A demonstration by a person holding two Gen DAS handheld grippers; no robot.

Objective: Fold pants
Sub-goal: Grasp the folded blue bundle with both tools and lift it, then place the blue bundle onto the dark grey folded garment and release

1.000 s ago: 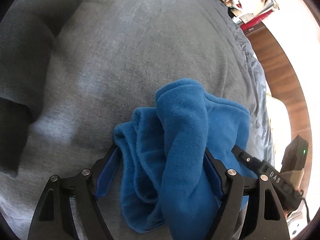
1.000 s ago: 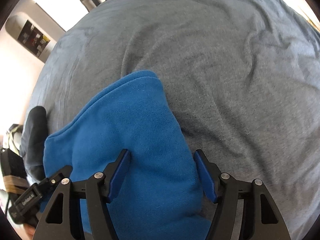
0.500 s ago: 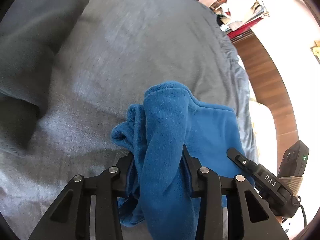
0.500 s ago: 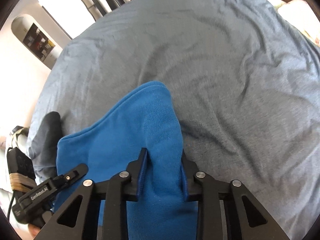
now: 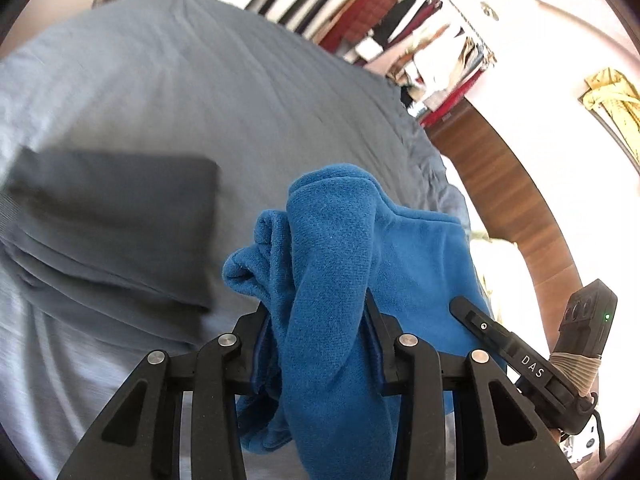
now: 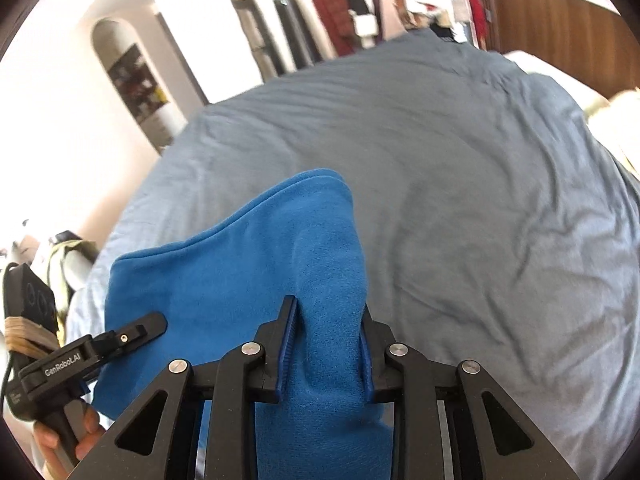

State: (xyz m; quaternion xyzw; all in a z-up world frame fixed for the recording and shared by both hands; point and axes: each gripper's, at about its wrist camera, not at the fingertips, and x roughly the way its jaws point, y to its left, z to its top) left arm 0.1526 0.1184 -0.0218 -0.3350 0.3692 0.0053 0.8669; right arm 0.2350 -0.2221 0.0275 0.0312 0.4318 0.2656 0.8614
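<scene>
Two sets of hand-held tongs grip a pair of blue fleece pants above a bed covered in a grey-blue sheet. The left tongs are closed tight on a bunched, rope-like roll of the fabric, which spills forward over the fingers and hangs below them. The right tongs are likewise clamped on a fold of the same garment, their blue-lined fingers pressing the cloth from both sides. Between the two grips the pants stretch as a flat blue panel with a seamed upper edge, raised off the sheet. In the left wrist view the right tongs' black body, lettered "DAS", sits at the lower right beside the blue panel; in the right wrist view the left tongs appear at the lower left, held in a bare hand. A folded dark grey garment lies on the bed to the left of the pants, blurred. Clothes hang on a rack beyond the bed, against a bright wall.
</scene>
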